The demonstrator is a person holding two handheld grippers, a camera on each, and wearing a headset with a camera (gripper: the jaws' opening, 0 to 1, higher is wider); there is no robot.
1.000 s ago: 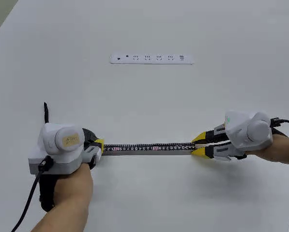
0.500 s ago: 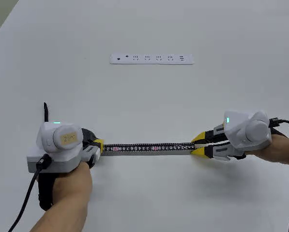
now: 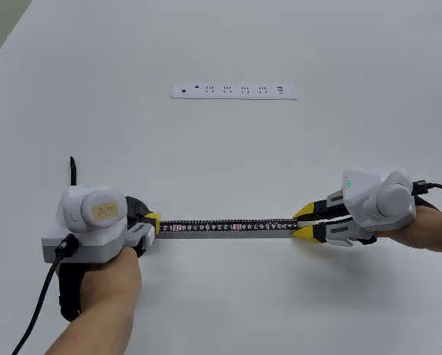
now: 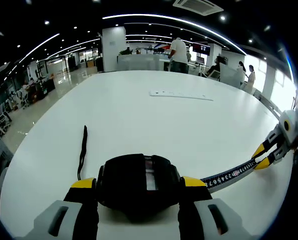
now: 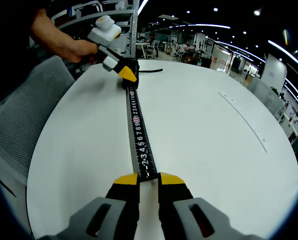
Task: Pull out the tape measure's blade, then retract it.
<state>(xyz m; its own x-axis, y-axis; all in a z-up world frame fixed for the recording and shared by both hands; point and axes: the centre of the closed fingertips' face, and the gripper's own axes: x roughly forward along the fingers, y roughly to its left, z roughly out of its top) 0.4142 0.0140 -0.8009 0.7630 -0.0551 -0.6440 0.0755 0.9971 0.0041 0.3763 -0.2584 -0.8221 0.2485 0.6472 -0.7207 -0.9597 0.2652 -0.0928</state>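
White worktop (image 3: 228, 155) spreads wide under both hands, with a white power strip (image 3: 234, 90) lying well beyond the work. On the near side the left tool (image 4: 139, 187) is closed across the black tape measure case (image 4: 124, 172), one jaw pressed against each side. The case sits on the worktop with its thin black wrist strap (image 4: 82, 150) lying just beside it. From the case the blade (image 3: 228, 225) stretches along the surface to the right tool (image 5: 149, 180), whose jaws are pinched nearly together on the blade's free end (the hook itself is hidden between them). The pull-out looks done, with the retraction yet to come. The blade is probably thin, springy steel: stiff along its length, quick to kink if twisted, and eager to whip home if freed. It is best held at the tip and walked back toward the case. The case seems hard and light, so it wants a firm grip on its sides.
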